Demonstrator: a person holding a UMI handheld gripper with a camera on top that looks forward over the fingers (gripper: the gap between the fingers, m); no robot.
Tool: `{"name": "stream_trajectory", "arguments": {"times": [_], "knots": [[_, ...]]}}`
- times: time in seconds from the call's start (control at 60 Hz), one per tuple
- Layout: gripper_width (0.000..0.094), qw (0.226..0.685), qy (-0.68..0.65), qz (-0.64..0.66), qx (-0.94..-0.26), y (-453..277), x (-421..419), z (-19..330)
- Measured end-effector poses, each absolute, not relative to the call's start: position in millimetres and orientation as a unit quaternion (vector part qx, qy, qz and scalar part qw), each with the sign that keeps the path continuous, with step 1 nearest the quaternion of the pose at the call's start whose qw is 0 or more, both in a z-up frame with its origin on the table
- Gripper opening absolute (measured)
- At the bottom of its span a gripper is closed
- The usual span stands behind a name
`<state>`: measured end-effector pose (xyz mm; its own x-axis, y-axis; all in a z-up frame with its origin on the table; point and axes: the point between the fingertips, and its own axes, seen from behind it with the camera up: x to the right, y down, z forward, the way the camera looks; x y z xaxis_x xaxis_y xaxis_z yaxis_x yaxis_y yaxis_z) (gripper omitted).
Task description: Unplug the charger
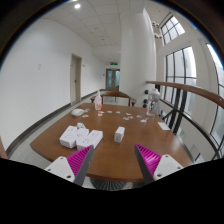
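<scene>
A small white block, likely the charger, stands upright near the middle of the brown oval table, well beyond my fingers. My gripper hangs above the table's near edge, open and empty, its pink pads spread wide. No cable or socket can be made out.
Several white boxes lie on the table's left half. Small white items and a red-capped bottle stand at the far end. Chairs ring the table. Windows line the right wall; a door is at far left.
</scene>
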<state>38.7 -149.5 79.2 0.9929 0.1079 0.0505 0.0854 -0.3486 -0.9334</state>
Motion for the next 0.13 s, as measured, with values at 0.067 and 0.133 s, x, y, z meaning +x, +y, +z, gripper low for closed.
{"name": "stream_trajectory", "arguments": {"times": [0.067,0.133], "knots": [[0.0848,0.581,-0.054,0.016,-0.812,-153.4,40.1,86.1],[0.0845,0.585,-0.048,0.024,-0.809,-153.8,41.0,87.8]]}}
